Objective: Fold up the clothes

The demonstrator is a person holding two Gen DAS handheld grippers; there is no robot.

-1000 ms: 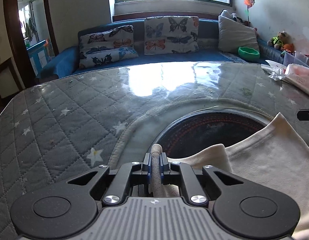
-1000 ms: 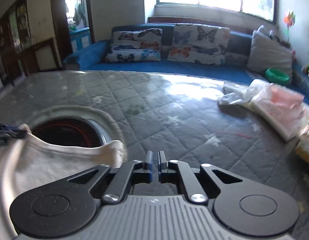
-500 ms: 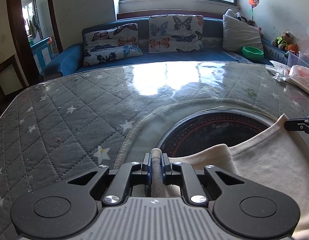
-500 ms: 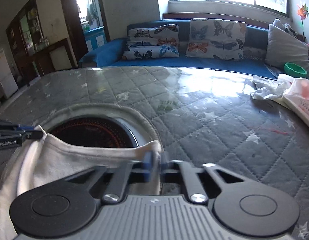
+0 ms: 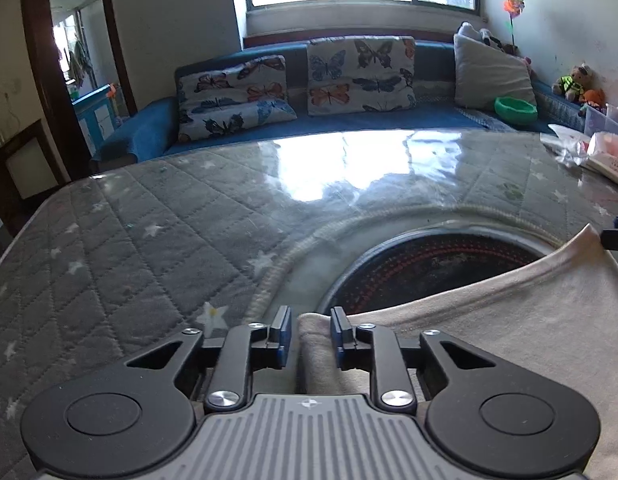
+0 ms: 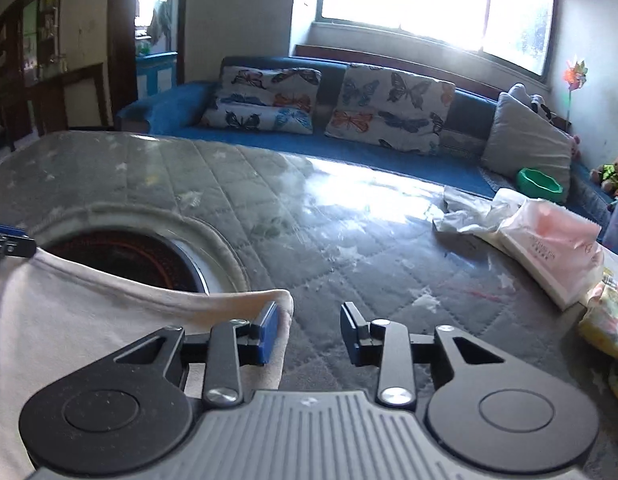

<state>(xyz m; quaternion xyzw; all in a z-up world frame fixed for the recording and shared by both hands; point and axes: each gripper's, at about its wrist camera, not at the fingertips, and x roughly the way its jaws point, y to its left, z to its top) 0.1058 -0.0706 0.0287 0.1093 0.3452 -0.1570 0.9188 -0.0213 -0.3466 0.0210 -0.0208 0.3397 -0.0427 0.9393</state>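
A cream garment [image 5: 509,328] lies flat on the quilted grey table, partly over a round dark inset. My left gripper [image 5: 309,332] is open, with the garment's left corner lying loose between its fingers. In the right wrist view the garment [image 6: 69,320] fills the lower left. My right gripper [image 6: 309,328] is open wide, and the garment's right corner rests against its left finger. The tip of the right gripper shows at the right edge of the left wrist view, and the tip of the left gripper at the left edge of the right wrist view.
The round dark inset [image 5: 425,268] sits in the table with a pale rim. Plastic bags and a pink-white packet [image 6: 549,244] lie at the table's right. A blue sofa [image 5: 349,120] with butterfly cushions stands behind the table. A green bowl [image 5: 515,109] rests on the sofa.
Both grippers were shut on the garment's corners and have opened. The garment's edge has settled on the table.
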